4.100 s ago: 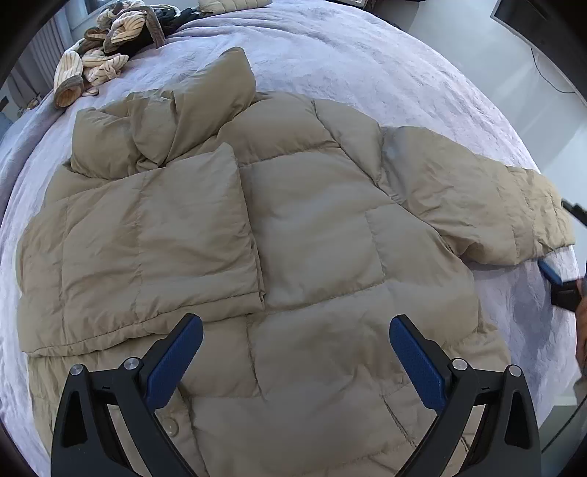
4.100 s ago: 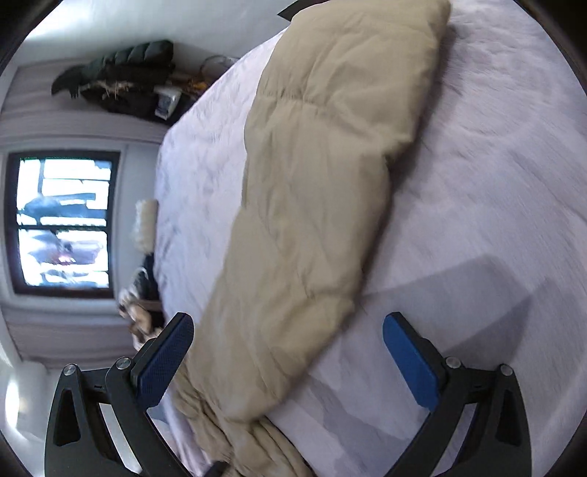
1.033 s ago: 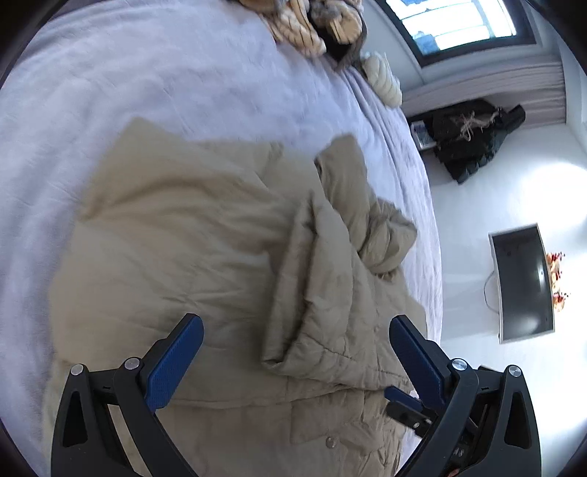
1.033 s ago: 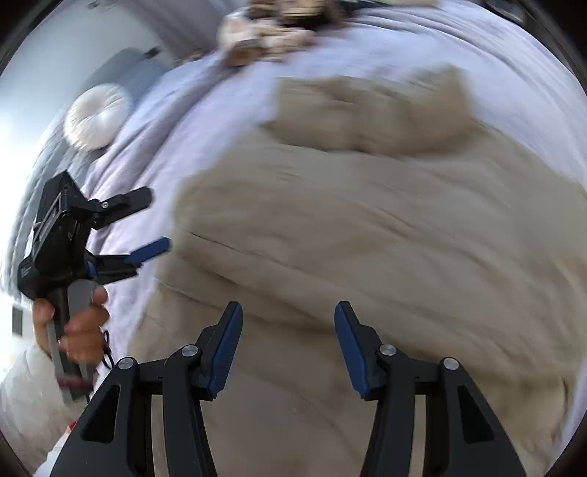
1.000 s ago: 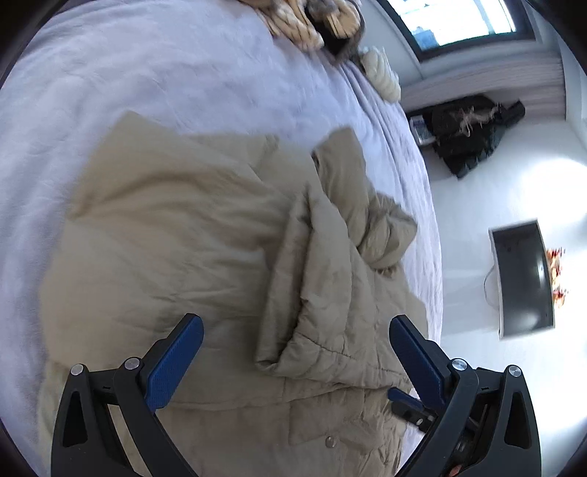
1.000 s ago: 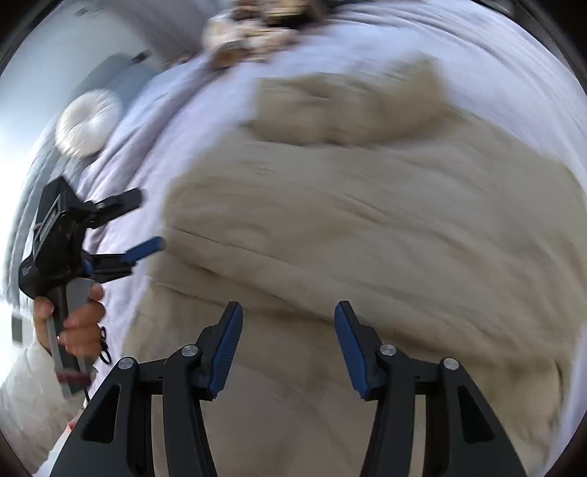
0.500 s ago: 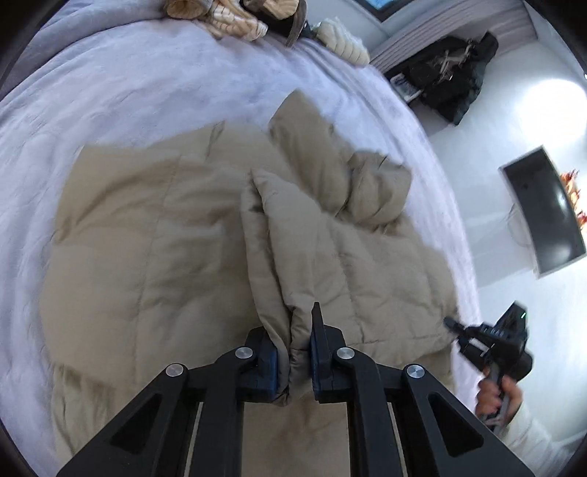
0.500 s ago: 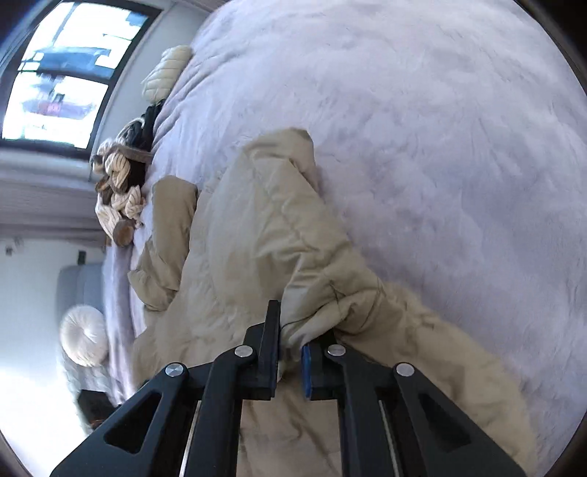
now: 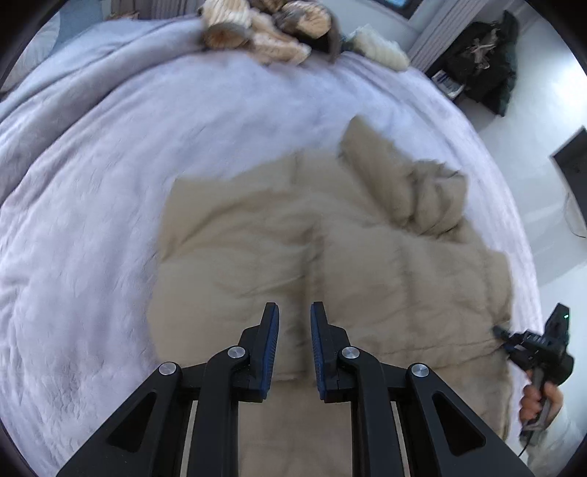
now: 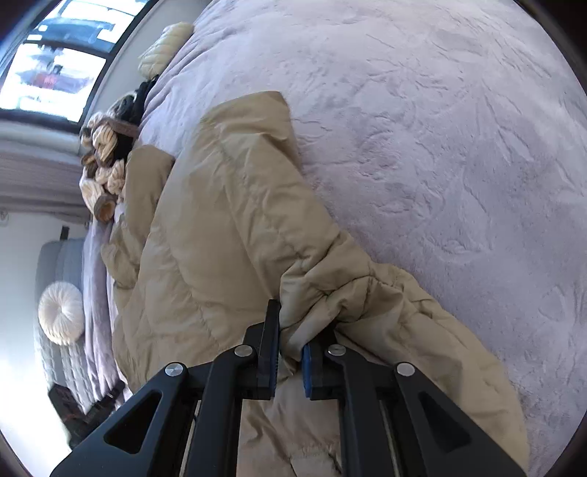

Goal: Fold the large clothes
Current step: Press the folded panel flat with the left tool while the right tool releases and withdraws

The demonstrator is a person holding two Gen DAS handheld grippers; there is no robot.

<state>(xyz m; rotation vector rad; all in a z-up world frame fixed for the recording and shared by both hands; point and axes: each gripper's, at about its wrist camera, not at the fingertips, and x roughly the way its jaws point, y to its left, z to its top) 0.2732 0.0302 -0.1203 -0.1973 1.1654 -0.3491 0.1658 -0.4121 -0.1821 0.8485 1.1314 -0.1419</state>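
Observation:
A tan puffer jacket lies on the lilac bedspread, both sleeves folded in over its body. My left gripper hovers just above the jacket's middle, jaws slightly apart and holding nothing. My right gripper is shut on a bunched fold of the jacket's cuffed edge. In the left wrist view the right gripper shows at the jacket's right side, pinching its edge.
A heap of cream and brown knitwear lies at the bed's far end, also in the right wrist view. A round white cushion sits on grey seating. A dark coat and a TV stand off the bed.
My left gripper has let go of the sleeve fold it was pinching and opened a little; the sleeve now lies flat on the jacket. The right gripper stays clamped on the jacket edge.

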